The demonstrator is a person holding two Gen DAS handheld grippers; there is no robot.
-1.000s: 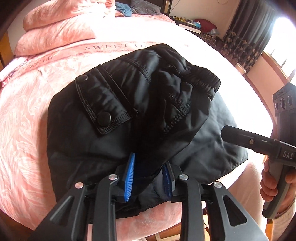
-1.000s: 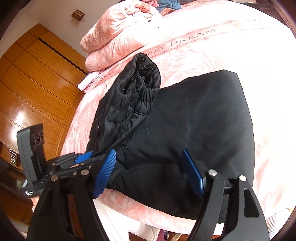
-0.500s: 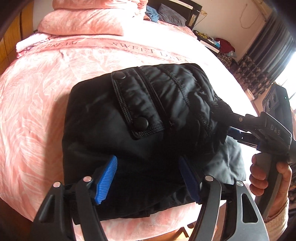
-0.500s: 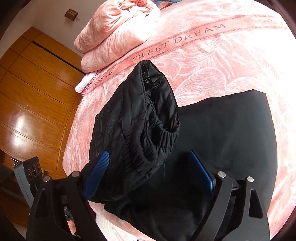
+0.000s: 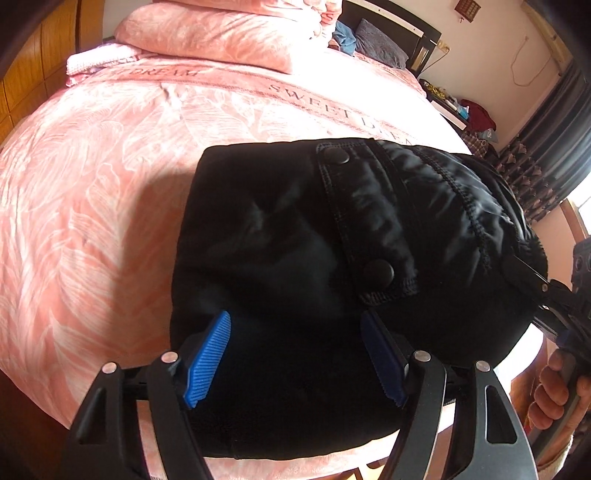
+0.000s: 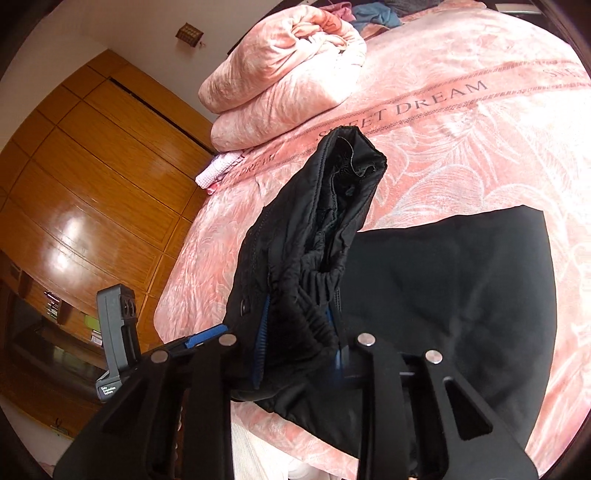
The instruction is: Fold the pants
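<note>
Black pants (image 6: pixel 306 280) waistband now pinched by right gripper (image 6: pixel 299 354); left gripper (image 5: pixel 295 354) released.

Pink bedspread (image 5: pixel 110 184), leaf pattern, band lettered "SWEET DREAM" across it. Folded pink quilt (image 6: pixel 280 74) stacked at the bed's far edge; small pink-and-white cloth (image 6: pixel 218 171) beside it. Blue garment (image 5: pixel 343 35) and grey pillow (image 5: pixel 380 42) at the headboard end. Wooden wardrobe panels (image 6: pixel 92 177). Dark patterned curtain (image 5: pixel 546 147).
</note>
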